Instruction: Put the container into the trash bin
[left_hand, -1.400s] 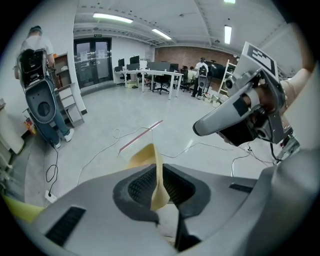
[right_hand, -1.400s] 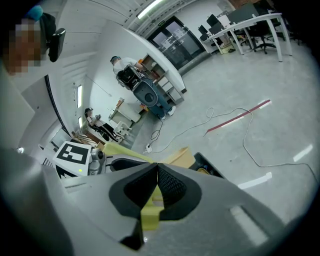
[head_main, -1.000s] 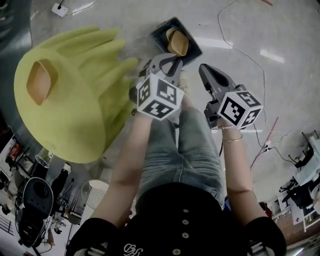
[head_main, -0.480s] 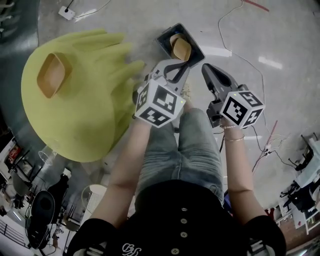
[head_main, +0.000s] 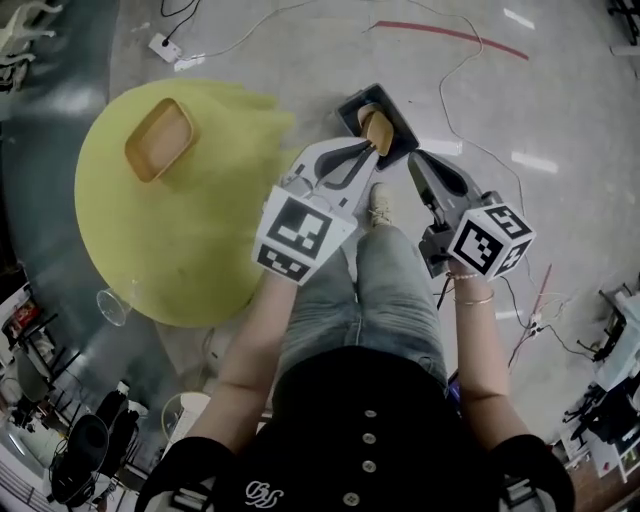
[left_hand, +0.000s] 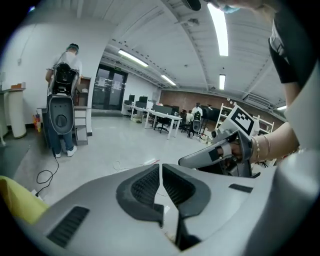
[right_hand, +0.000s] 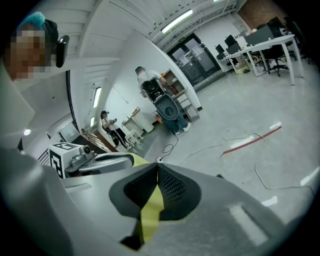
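A dark square trash bin (head_main: 352, 108) stands on the floor ahead of the person's feet, and a tan container (head_main: 378, 130) lies inside it. A second tan container (head_main: 160, 140) rests on the round yellow table (head_main: 170, 250) at the left. My left gripper (head_main: 358, 150) hangs just above the near side of the bin, shut with nothing between its jaws (left_hand: 161, 167). My right gripper (head_main: 414, 160) is held to the right of the bin, also shut and empty (right_hand: 156, 167).
Cables trail over the grey floor (head_main: 470, 60), and a white power strip (head_main: 163, 45) lies beyond the table. The person's legs and a shoe (head_main: 380, 205) are directly below the grippers. In the left gripper view, a person (left_hand: 64, 105) stands by a machine far off.
The head view has swung, so table and bin sit higher in frame. The left gripper has risen nearer the camera. Both grippers stay shut, and the container stays in the bin.
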